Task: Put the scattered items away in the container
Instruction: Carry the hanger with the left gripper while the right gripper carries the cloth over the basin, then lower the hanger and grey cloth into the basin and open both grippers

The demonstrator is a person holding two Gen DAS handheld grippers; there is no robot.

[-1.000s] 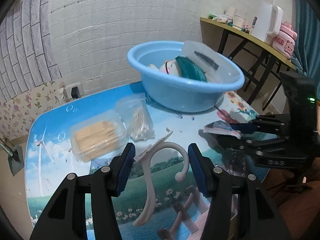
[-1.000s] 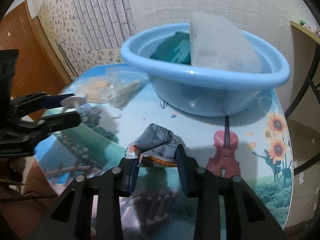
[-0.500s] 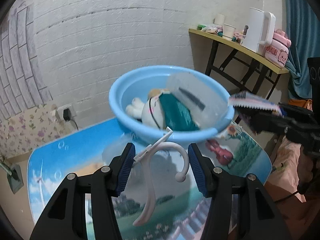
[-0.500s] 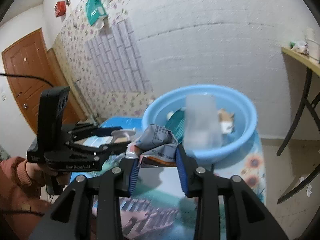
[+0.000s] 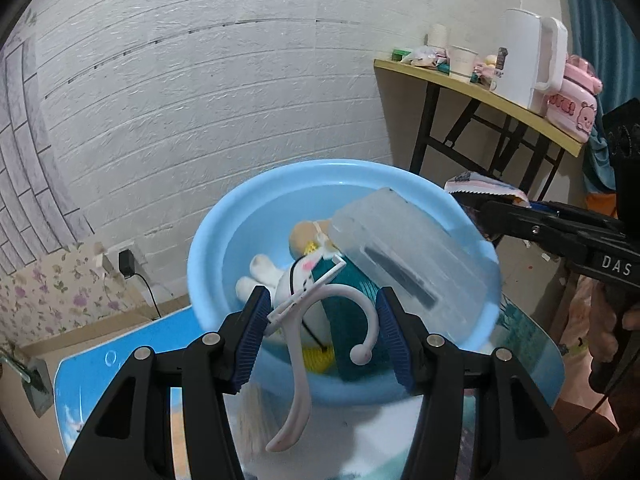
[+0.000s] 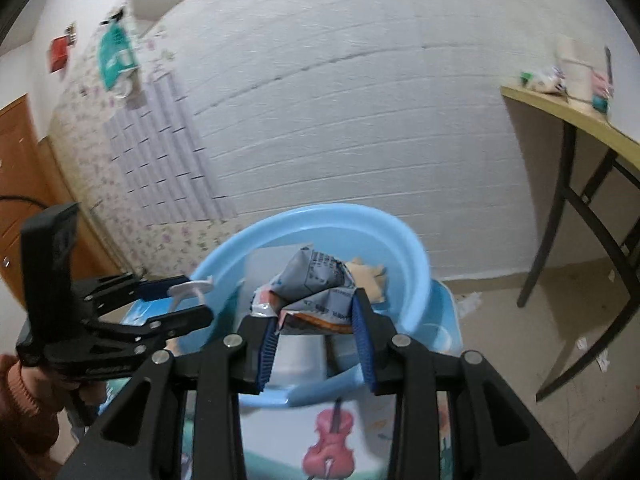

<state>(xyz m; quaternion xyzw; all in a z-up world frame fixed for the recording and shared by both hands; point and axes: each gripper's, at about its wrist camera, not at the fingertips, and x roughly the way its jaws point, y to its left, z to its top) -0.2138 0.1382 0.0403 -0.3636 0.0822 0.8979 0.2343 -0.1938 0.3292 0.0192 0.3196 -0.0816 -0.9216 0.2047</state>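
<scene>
Basin: the blue basin stands on the picture-printed table close to the white brick wall — it is the container, already part full.
Contents: a plush toy, a teal item and a clear plastic box leaning on the right rim.
Left gripper: the left gripper has its pads clamped on a white hook-shaped hanger, whose long tail hangs down between the fingers.
Right gripper: the right gripper is closed on a crumpled grey snack packet, held over the near side of the bowl.
Step in hand: carrying — both items look to be at or over the basin, neither yet let go.
Next move: each load should be brought over a free part of the bowl and the jaws parted; the hanger's curl may catch on a pad, so a slight tilt could help it fall.
Edges: the near rim lies just under both sets of fingers; the leaning box narrows the right half, so the open room is toward the left and middle.
Room to move: the two grippers are close side by side — letting go one after the other would likely avoid a knock. A side table stands well apart to the right.
</scene>
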